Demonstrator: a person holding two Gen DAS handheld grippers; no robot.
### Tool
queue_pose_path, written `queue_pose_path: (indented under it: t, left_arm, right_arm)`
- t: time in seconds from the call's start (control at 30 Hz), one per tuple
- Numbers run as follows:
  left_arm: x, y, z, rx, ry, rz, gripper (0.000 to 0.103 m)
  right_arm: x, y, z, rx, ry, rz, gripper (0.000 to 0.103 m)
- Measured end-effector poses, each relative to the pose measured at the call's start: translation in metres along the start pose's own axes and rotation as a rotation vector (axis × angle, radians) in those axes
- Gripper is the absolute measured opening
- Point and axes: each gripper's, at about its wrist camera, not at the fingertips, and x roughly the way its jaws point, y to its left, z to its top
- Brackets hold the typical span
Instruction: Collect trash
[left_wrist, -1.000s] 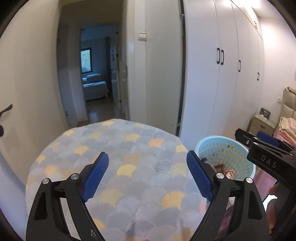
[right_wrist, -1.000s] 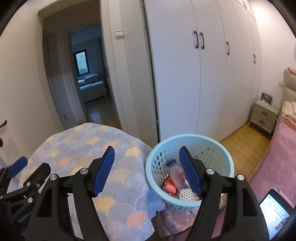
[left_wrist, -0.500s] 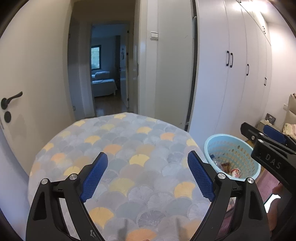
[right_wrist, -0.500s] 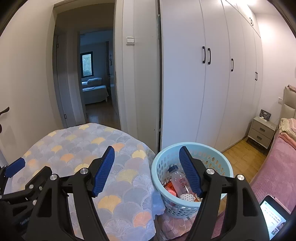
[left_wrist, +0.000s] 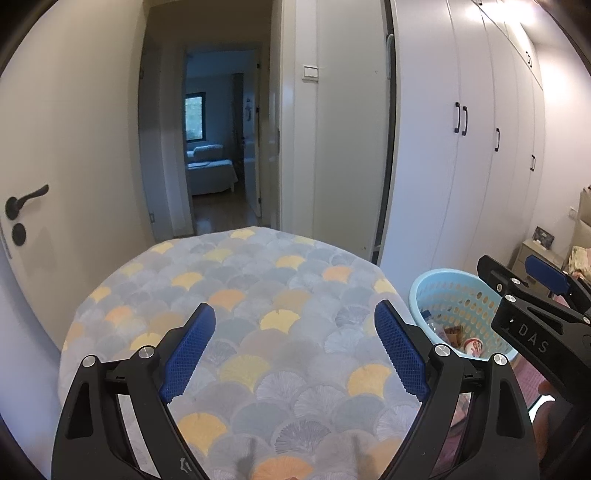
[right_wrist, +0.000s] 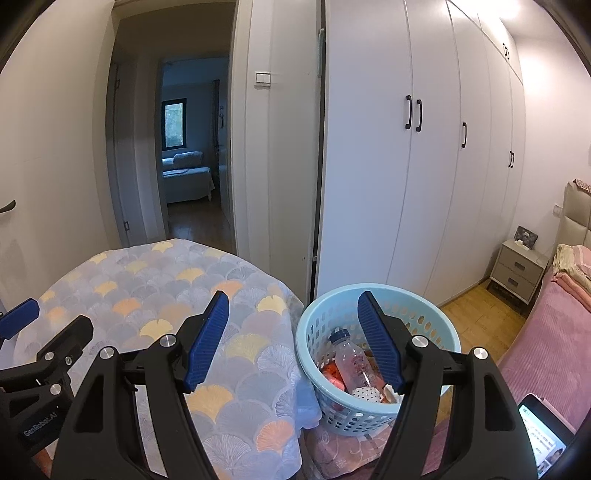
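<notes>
A light blue perforated basket stands to the right of a round table draped in a scallop-patterned cloth. Inside it lie a clear plastic bottle, a dotted cup and red wrappers. My right gripper hovers open over the gap between table edge and basket, nothing between its blue pads. Over the bare tabletop, my left gripper is open and holds nothing. The basket also shows at the right of the left wrist view, behind the right gripper's arm.
White wardrobe doors line the wall behind the basket. An open doorway leads to a hallway and another room. A pink bed, a nightstand and a lit phone are at the right. A door with a black handle stands left.
Both wrist views have levelled out from a tilt, and the right gripper has shifted slightly sideways by the basket. Jaws on both grippers kept the same spread.
</notes>
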Motion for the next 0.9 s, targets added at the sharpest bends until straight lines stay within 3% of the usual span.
queue_pose_path:
  t: [0.9]
  left_arm:
    - [-0.011, -0.004, 0.0, -0.006, -0.009, -0.01, 0.086]
  right_arm:
    - [-0.005, -0.007, -0.001, 0.017, 0.001, 0.014, 0.068]
